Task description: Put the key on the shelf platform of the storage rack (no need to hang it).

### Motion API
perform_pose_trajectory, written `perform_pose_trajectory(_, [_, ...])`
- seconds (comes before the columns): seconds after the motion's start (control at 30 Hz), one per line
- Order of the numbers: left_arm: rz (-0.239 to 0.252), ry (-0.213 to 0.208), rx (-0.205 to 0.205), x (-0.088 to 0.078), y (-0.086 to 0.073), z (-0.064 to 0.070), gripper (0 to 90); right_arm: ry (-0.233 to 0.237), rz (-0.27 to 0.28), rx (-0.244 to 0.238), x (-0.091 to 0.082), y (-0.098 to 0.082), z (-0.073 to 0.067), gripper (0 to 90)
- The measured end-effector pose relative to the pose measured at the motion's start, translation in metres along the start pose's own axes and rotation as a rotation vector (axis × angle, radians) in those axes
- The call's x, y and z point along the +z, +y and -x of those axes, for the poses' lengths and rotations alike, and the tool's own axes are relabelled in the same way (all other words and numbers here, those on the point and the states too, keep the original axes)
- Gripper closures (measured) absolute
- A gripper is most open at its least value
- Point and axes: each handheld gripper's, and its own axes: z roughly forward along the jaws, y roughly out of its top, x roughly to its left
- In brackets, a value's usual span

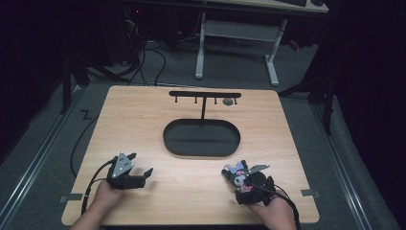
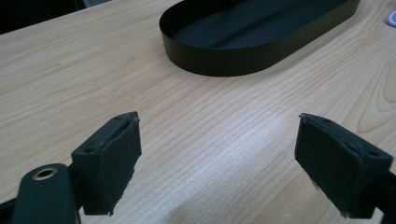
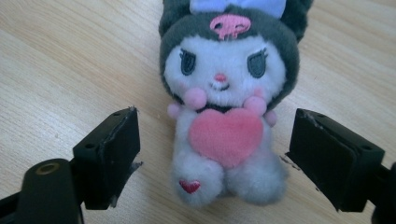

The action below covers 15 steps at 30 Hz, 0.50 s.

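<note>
A small plush doll (image 3: pixel 226 93) with a grey hood, white face and pink heart lies on its back on the wooden table (image 1: pixel 143 124); in the high view the doll (image 1: pixel 236 173) is at the front right. My right gripper (image 3: pixel 215 156) is open, its jaws standing on either side of the doll's lower body without touching it. My left gripper (image 1: pixel 142 166) rests at the front left, open, with only bare wood between its jaws (image 2: pixel 217 158). A black oval tray (image 1: pixel 201 137) sits mid-table, also ahead of the left gripper (image 2: pixel 252 35).
A black T-shaped stand (image 1: pixel 205 98) with small hooks rises behind the tray, a small grey object (image 1: pixel 228 101) hanging at its right end. Beyond the table stand a white desk frame (image 1: pixel 237 45) and floor cables (image 1: pixel 143 57).
</note>
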Motion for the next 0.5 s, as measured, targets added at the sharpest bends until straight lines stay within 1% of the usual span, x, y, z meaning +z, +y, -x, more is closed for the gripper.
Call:
perform_pose_trajectory(0.1, [-0.001, -0.001, 0.002, 0.000, 0.000, 0.000, 15.4, -0.001, -0.009, -0.006, 0.003, -0.002, 0.001, 19.3])
perform_pose_trajectory(0.17, [0.000, -0.002, 0.000, 0.000, 0.000, 0.000, 15.4, -0.002, -0.011, 0.002, 0.007, -0.005, 0.002, 20.2])
perform_pose_trajectory(0.2, [0.000, -0.001, -0.001, 0.000, 0.000, 0.000, 15.4, -0.005, -0.016, 0.010, 0.008, -0.006, 0.002, 22.4])
perform_pose_trajectory(0.23, [0.000, -0.001, -0.001, 0.000, 0.000, 0.000, 15.4, -0.005, -0.016, 0.010, 0.008, -0.006, 0.002, 22.4])
perform_pose_trajectory(0.27, [0.001, -0.001, 0.001, 0.000, 0.000, 0.000, 15.4, 0.000, -0.012, 0.013, 0.010, -0.009, 0.004, 25.6])
perform_pose_trajectory(0.37, [0.000, -0.001, 0.004, 0.000, 0.000, 0.000, 15.4, 0.013, -0.018, 0.018, 0.013, -0.012, 0.004, 30.0])
perform_pose_trajectory(0.4, [0.000, -0.001, 0.004, 0.000, 0.000, 0.000, 15.4, 0.013, -0.018, 0.018, 0.013, -0.012, 0.004, 30.0])
perform_pose_trajectory(0.43, [0.001, -0.001, 0.005, 0.000, 0.000, 0.000, 15.4, 0.016, -0.015, 0.023, 0.014, -0.013, 0.004, 33.8])
perform_pose_trajectory(0.5, [0.000, -0.001, 0.006, 0.000, 0.000, 0.001, 15.4, 0.012, -0.015, 0.021, 0.014, -0.012, 0.004, 36.2])
